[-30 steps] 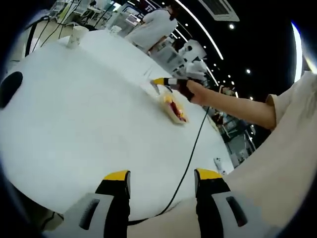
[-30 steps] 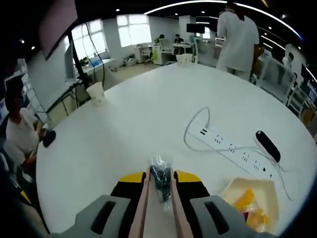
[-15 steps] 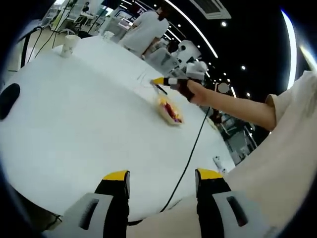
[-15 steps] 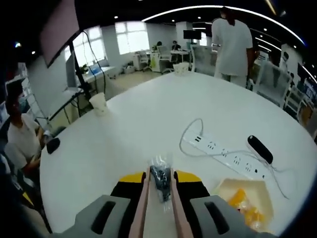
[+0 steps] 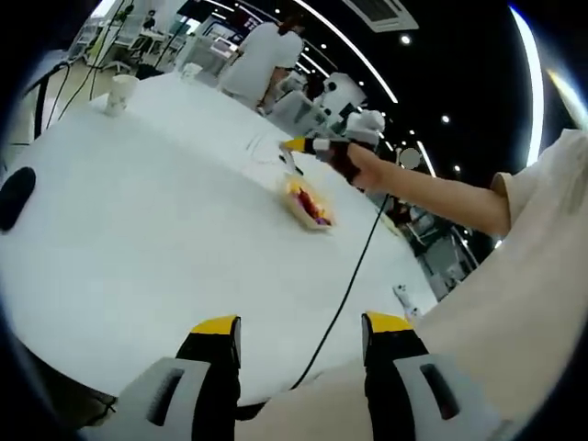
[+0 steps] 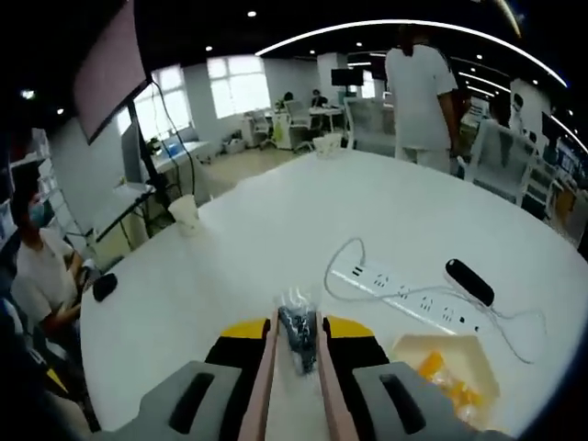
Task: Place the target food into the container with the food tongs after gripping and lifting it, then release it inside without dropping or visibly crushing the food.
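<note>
My right gripper (image 6: 297,342) is clenched on a pair of pale pink food tongs (image 6: 296,386), whose two arms run up between my yellow-tipped jaws. The tong tips pinch a small dark morsel in crinkled clear wrap (image 6: 297,323), which I take for the target food. I judge it is carried high above the round white table (image 6: 276,230) so that it can travel to the container without dragging. The wrap looks crumpled at the top but the dark piece inside keeps its shape, so I see no crushing.

The shallow cream tray container (image 6: 447,367) sits at about four o'clock from the tongs, near but not under them. It already holds orange pieces. From my other side it shows as a small tray (image 5: 308,204) with red and yellow contents, the right gripper (image 5: 296,147) poised just above its far end.

My left gripper (image 5: 299,340) is released, jaws apart and holding nothing, parked at the table edge, probably to keep clear.

A white power strip (image 6: 404,294) and a black oblong device (image 6: 469,281) lie beyond the tray at two o'clock; a paper cup (image 6: 186,213) stands at ten o'clock.
</note>
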Tool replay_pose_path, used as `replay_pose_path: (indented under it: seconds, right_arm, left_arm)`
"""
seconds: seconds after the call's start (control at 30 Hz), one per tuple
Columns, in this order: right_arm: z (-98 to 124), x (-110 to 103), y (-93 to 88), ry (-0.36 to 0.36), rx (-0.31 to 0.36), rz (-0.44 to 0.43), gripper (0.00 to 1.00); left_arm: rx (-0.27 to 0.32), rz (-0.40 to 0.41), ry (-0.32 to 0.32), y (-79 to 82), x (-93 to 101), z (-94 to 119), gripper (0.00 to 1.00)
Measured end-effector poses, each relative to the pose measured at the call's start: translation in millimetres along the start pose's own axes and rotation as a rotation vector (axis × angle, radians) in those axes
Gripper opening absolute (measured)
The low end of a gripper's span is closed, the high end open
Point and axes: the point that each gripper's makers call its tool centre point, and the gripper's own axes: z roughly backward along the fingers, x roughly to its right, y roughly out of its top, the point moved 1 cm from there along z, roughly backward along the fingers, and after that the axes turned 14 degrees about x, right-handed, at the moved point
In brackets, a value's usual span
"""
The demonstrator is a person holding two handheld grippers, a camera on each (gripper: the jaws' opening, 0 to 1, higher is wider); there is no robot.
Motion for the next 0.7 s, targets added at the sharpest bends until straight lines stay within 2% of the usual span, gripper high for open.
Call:
replay_pose_path:
  seconds: [0.3, 0.37, 0.7]
  right_arm:
    - [13, -3, 8.5, -0.001, 0.029, -0.01, 0.21]
    - [21, -5, 11.5, -0.008, 0.039, -0.011, 0.21]
    - [43, 11, 20.5, -0.046, 0.083, -0.019, 0.21]
  left_arm:
    - [0.007, -0.016, -0.003, 1.5, 5.1, -1, 0.52]
    - [0.006, -0.018, -0.007, 1.2, 6.7, -2, 0.52]
    - [0.009, -0.042, -0.03, 4.8, 12.7, -5, 0.52]
